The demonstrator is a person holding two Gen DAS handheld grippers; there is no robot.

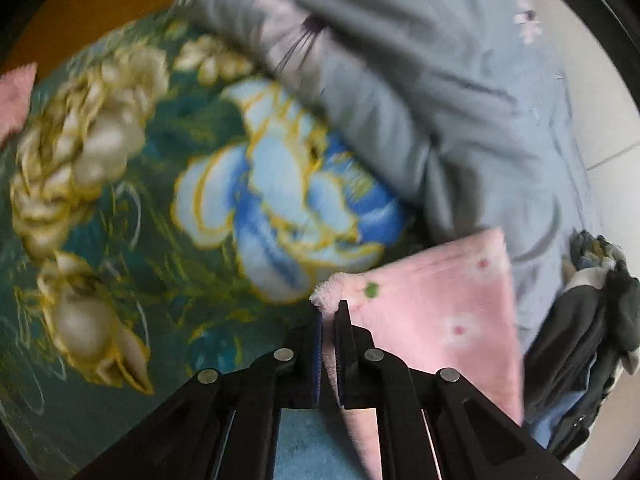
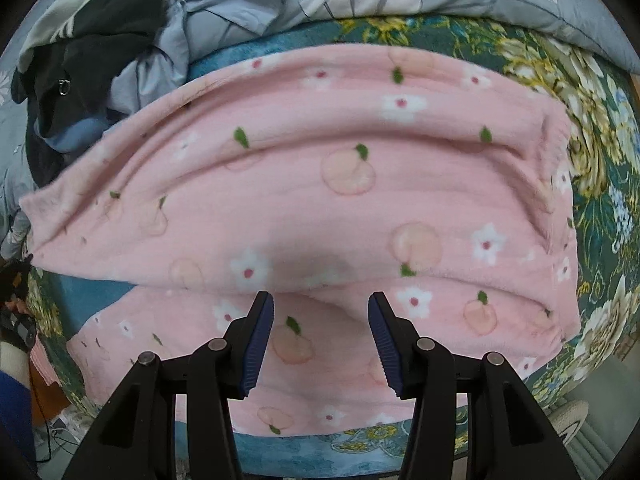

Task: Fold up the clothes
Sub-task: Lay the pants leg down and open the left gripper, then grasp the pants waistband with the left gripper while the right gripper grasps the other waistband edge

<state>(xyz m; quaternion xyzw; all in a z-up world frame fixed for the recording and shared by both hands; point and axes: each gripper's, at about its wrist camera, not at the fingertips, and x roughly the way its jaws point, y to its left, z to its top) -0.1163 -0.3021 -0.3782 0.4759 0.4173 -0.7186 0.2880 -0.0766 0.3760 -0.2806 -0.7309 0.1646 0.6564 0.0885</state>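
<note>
Folding a pink peach-print garment (image 2: 320, 200) on a flower-patterned bed (image 1: 120, 200), part-way through.

The left gripper (image 1: 329, 316) has its jaws pressed together, pinching a fleecy corner of the pink garment just ahead of the fingertips, with cloth trailing back under them. The right gripper (image 2: 321, 312) hangs over the garment with jaws spread and nothing between them; the pink cloth lies flat below and beyond them, one lengthwise fold seemingly already laid across it. As I judge it, further folds remain, and a heap of dark and blue clothes (image 2: 100, 60) beyond the right jaws, off to their left, looks untouched. A grey floral quilt (image 1: 400, 60) bunches beyond the left jaws. No brand, label or writing is readable.
</note>
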